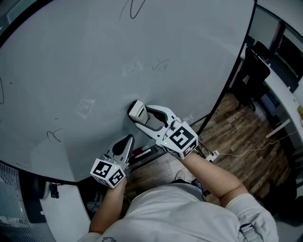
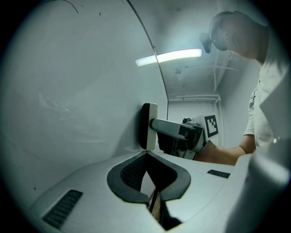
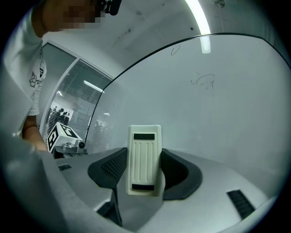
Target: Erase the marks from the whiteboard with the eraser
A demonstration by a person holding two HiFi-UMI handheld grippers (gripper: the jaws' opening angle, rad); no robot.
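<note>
Centre of the head view: eraser [image 1: 138, 112], its dark face against the whiteboard [image 1: 94, 56], low on the board and near its bottom edge.
Right gripper [image 1: 140, 116]: jaws closed on the eraser's two long sides, with its ribbed back facing the camera.
Left gripper [image 1: 127, 140]: jaws together with nothing between them, just below the board's lower edge and beside the right gripper.
Marks left: a loop [image 1: 135, 7] at the top of frame, a faint squiggle [image 1: 161, 64] at upper middle and a small stroke [image 1: 54, 135] at lower left. All are well apart from the eraser.
Risk, slip: the jaws grip only the sides, so a hard sideways drag could twist the eraser or pop it out.
Risk, tilt: if the wrist rolls, one edge lifts and the pass may leave streaks.
Risk, reach: the top loop lies far off, so pressure may fade at full stretch.
Risk, clash: a sweep toward the lower-left stroke passes close to the left gripper.
</note>
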